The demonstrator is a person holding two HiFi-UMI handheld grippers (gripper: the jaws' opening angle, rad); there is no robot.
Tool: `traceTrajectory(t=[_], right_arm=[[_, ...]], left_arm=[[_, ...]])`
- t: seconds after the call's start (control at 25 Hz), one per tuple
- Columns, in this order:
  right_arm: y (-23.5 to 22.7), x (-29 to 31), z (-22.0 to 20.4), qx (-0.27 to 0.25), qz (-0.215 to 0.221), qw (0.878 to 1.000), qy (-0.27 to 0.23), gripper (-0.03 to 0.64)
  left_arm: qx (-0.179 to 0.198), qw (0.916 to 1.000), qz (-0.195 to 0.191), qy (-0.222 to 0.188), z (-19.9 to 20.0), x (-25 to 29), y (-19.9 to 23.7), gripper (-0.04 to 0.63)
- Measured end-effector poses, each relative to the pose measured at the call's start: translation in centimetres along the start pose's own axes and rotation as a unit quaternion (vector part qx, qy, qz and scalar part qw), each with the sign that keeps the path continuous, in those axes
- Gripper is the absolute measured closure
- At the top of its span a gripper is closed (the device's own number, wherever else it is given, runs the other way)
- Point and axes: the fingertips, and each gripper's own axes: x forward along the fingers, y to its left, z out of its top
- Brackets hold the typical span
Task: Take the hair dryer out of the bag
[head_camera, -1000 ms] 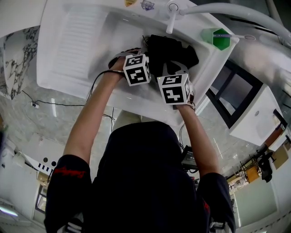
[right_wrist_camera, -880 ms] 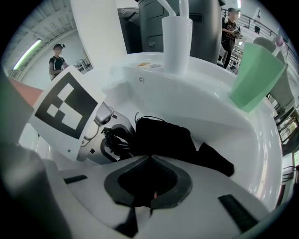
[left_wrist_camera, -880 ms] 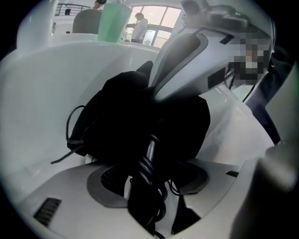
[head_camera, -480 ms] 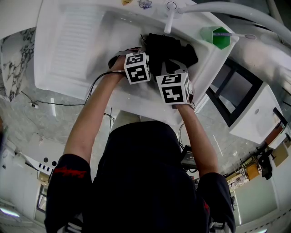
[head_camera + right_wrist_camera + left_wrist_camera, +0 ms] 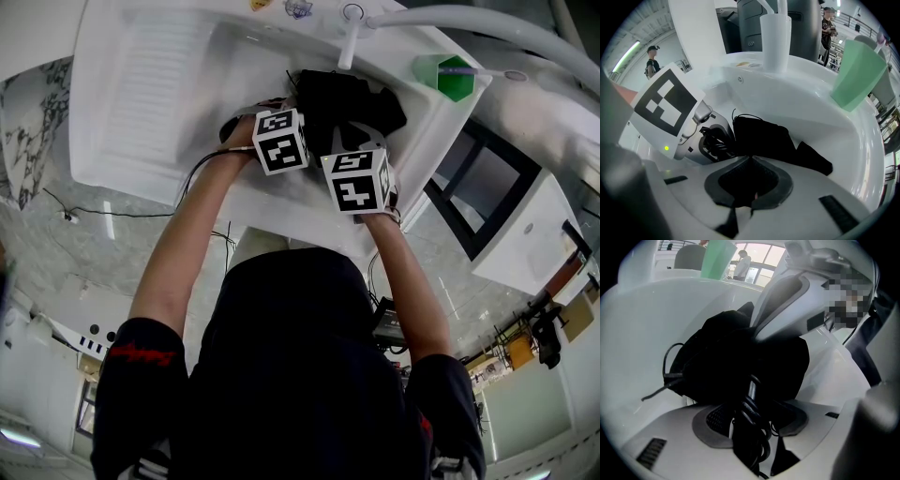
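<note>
Hair dryer: body can't be made out. Only a coiled black cord (image 5: 754, 446) shows, at the mouth of the black bag (image 5: 349, 98).
Bag location: lying in the basin of the white sink (image 5: 131, 159), below the faucet (image 5: 353, 37), slumped and crumpled.
Left gripper (image 5: 752, 422): jaws wide and just been closing. The cord coil stands between the pads, and a thin light sliver shows beside one pad, so no clear pinch.
Left gripper position: at the bag's left side in the head view, pointing steeply down into the basin.
Right gripper (image 5: 749, 183): jaws almost together, clamped on a fold of the bag's black fabric.
Right gripper position: at the bag's near edge, just beside the left gripper. Its grey-white body crosses above the bag in the left gripper view.
Marker cubes: left (image 5: 281, 141) and right (image 5: 358, 181), close together but apart.
Green cup (image 5: 455, 80): upright on the sink rim, to the right of the bag, well apart from both grippers.
</note>
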Motion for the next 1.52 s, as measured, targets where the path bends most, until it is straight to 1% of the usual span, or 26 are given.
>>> traceTrajectory(t=[0.32,0.52,0.68,1.04,1.28,1.52], right_arm=[[0.2,-0.2,0.3,-0.012,0.002,1.0,0.0,0.575],[0.1,-0.3,0.4,-0.016,0.002,1.0,0.0,0.575],[-0.1,-0.4,0.6,-0.018,0.001,1.0,-0.002,0.575],[0.1,-0.5,0.8,-0.023,0.0,1.0,-0.002,0.575],[-0.6,-0.6,0.6,-0.019,-0.003,1.0,0.003,0.575],[-0.7,-0.5,0.6,-0.018,-0.002,1.0,0.005,0.577]], left_arm=[[-0.019,0.9997,0.015,0.0,-1.0,-0.7,0.6,0.367],[-0.047,0.9987,0.019,-0.008,-1.3,-1.1,0.7,0.367],[-0.059,0.9979,0.024,-0.011,-1.5,-1.8,1.1,0.367],[-0.054,0.9976,0.044,0.006,-2.5,-3.3,1.7,0.368],[-0.073,0.9959,0.053,-0.005,-2.8,-4.9,2.4,0.367],[-0.078,0.9953,0.057,-0.003,-3.2,-6.0,2.1,0.368]])
